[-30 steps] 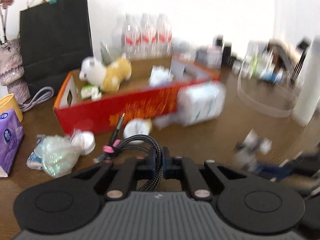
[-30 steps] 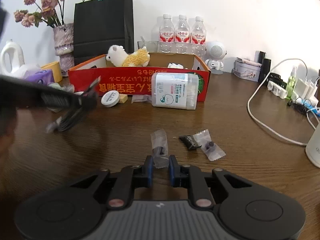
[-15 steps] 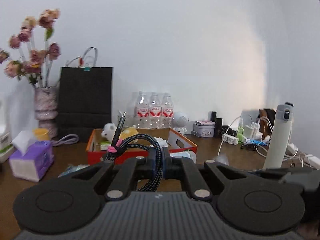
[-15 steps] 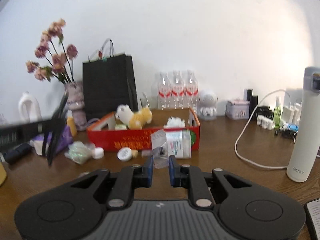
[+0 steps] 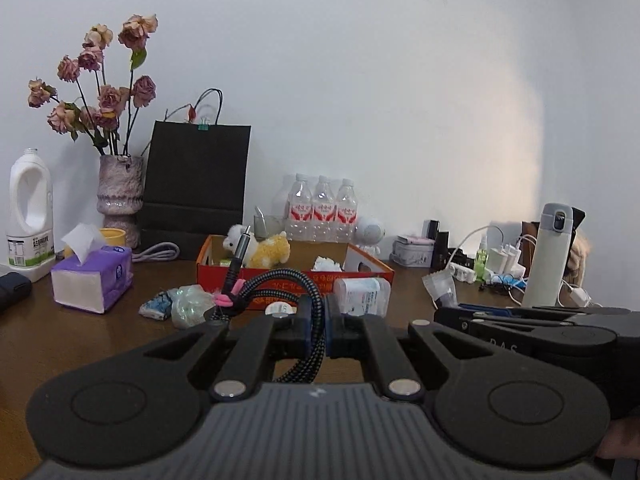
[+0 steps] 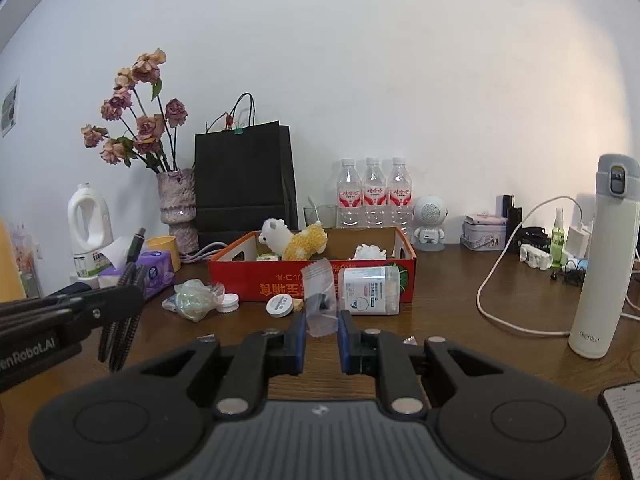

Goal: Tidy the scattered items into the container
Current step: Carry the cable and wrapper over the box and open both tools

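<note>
a dark brown wooden desk (image 6: pixel 460 300) carries a shallow red cardboard box (image 6: pixel 312 276) against the white wall, a white and yellow plush alpaca (image 6: pixel 294 240) lying inside. a clear plastic tub with a white label (image 6: pixel 370 290) rests against the box front. the left gripper (image 5: pixel 316 322), raised above the desk, is clamped on a coiled black braided cable (image 5: pixel 288 284). the right gripper (image 6: pixel 322 334), also raised, pinches a small clear plastic bag holding a dark part (image 6: pixel 320 300) between its near-together fingers.
</note>
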`<state>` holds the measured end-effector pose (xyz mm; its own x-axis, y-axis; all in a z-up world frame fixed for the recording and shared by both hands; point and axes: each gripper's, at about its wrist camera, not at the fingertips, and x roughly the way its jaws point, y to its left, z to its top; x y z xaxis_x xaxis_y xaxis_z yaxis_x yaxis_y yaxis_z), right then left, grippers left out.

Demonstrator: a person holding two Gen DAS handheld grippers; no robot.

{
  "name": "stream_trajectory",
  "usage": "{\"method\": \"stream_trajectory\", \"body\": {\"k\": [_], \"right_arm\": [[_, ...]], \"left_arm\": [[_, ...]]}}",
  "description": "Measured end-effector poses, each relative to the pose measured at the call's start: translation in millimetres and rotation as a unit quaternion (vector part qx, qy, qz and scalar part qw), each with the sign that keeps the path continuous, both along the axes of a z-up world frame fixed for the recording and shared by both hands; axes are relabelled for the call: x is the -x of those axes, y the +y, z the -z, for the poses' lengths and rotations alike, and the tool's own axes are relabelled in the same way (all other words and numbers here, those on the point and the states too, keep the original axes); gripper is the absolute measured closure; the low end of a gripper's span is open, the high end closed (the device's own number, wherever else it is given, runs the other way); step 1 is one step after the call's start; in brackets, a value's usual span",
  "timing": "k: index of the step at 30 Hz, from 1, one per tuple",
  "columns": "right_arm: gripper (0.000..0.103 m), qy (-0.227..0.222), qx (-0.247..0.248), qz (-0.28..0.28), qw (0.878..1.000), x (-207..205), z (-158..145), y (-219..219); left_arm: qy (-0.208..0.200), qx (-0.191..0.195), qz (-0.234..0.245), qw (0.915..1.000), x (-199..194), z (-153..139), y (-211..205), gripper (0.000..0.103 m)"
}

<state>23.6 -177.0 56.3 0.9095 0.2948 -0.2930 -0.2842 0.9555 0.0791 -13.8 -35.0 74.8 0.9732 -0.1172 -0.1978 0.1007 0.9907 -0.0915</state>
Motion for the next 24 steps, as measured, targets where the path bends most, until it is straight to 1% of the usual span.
{"method": "stream_trajectory", "body": {"k": [3, 8, 12, 17, 20, 22, 24], "right_arm": [[0.088, 0.006, -0.006, 0.002, 1.000, -3, 3, -3], [0.088, 0.003, -0.016, 0.010, 1.000, -7, 4, -12], [0.088, 0.007, -0.021, 0.010, 1.000, -21, 3, -19], [0.088, 0.022, -0.020, 0.005, 1.000, -52, 4, -18], [0.088, 0.014, -0.014, 0.009, 1.000, -80, -5, -14], [0.088, 0.007, -0.013, 0.009, 1.000, -106, -17, -13], [0.088, -0.002, -0.025, 0.011, 1.000, -134, -29, -13]], "left_arm": [[0.001, -0.003, 0.000, 1.0000, 0, 1, -2, 0.097], [0.005, -0.001, -0.001, 1.0000, -9, 6, -3, 0.097], [0.024, 0.007, -0.001, 0.9997, -36, 3, -2, 0.096], [0.021, 0.019, -0.002, 0.9996, -66, -3, 2, 0.096], [0.020, 0.010, 0.001, 0.9997, -95, -9, 5, 0.096], [0.029, 0.004, 0.008, 0.9995, -124, -16, 8, 0.096], [0.040, 0.004, 0.013, 0.9991, -157, -24, 12, 0.096]]}}
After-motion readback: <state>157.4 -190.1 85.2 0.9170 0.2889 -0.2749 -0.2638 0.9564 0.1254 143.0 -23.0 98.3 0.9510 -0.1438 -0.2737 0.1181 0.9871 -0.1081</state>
